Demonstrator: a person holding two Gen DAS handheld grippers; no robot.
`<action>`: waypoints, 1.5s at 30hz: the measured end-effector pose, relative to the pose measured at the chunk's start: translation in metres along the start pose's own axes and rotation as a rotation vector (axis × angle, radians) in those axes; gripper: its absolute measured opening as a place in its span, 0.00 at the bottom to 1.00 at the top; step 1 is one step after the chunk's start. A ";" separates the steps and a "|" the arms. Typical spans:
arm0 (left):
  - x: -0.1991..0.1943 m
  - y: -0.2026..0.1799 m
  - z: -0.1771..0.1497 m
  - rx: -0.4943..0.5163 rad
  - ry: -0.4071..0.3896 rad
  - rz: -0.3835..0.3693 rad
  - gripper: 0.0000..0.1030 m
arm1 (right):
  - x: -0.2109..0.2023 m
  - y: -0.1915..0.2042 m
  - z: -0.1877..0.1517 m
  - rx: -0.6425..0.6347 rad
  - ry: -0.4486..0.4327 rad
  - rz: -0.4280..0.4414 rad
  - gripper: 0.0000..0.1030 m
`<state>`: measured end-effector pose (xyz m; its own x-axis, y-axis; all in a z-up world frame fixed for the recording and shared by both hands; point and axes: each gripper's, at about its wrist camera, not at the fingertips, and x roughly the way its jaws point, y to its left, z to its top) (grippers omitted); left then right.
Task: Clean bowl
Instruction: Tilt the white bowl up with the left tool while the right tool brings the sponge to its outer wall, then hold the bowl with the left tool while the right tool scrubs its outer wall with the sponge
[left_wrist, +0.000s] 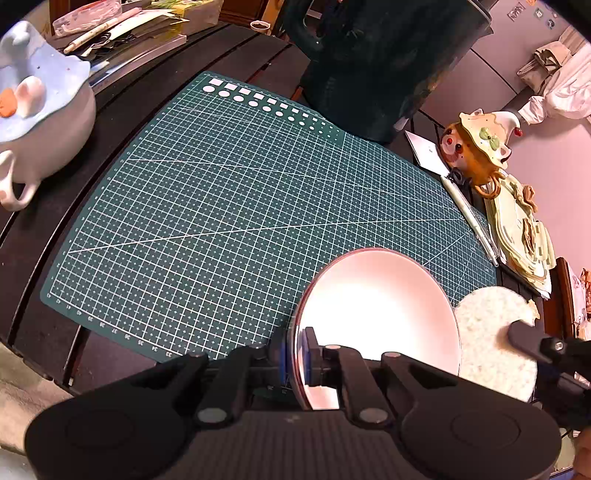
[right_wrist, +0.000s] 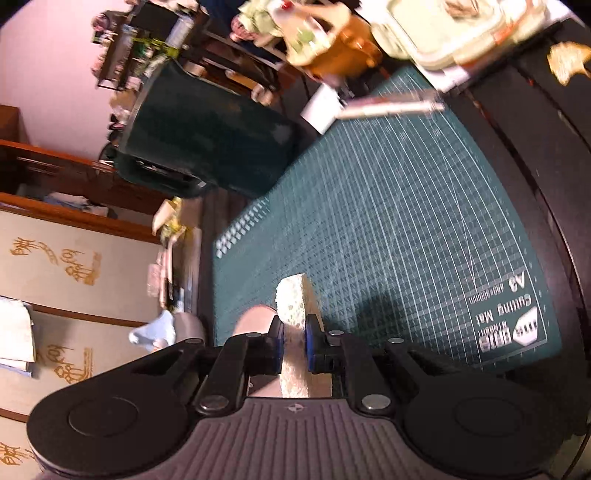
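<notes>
Two clamped grips: the left gripper (left_wrist: 295, 358) pinches the bowl (left_wrist: 380, 314) by its rim, tilted hollow-up toward the camera, round with no long axis, over the cutting mat's (left_wrist: 221, 192) near right corner, and might slip if the right gripper's (right_wrist: 293, 345) held sponge (right_wrist: 295, 302) pushes hard.

A glossy, smooth ceramic bowl (left_wrist: 380, 306) is seen on the matt cutting mat (left_wrist: 240, 192); beside the bowl, a rough, porous sponge (left_wrist: 495, 332) is seen.
</notes>
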<state>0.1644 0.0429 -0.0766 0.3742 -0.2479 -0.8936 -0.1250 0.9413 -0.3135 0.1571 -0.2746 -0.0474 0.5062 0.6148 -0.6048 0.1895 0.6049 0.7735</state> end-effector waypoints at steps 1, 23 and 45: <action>0.000 0.000 0.000 -0.001 0.000 0.000 0.08 | 0.002 -0.002 -0.001 0.004 0.006 -0.004 0.11; 0.002 0.001 0.000 0.000 0.003 -0.006 0.08 | 0.024 -0.032 -0.007 0.176 0.112 -0.006 0.11; 0.003 0.001 -0.001 0.003 0.009 -0.007 0.09 | -0.003 -0.020 0.002 0.160 0.019 0.056 0.11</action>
<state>0.1644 0.0423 -0.0801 0.3664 -0.2567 -0.8943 -0.1199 0.9401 -0.3190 0.1534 -0.2895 -0.0609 0.5037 0.6559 -0.5622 0.2934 0.4823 0.8254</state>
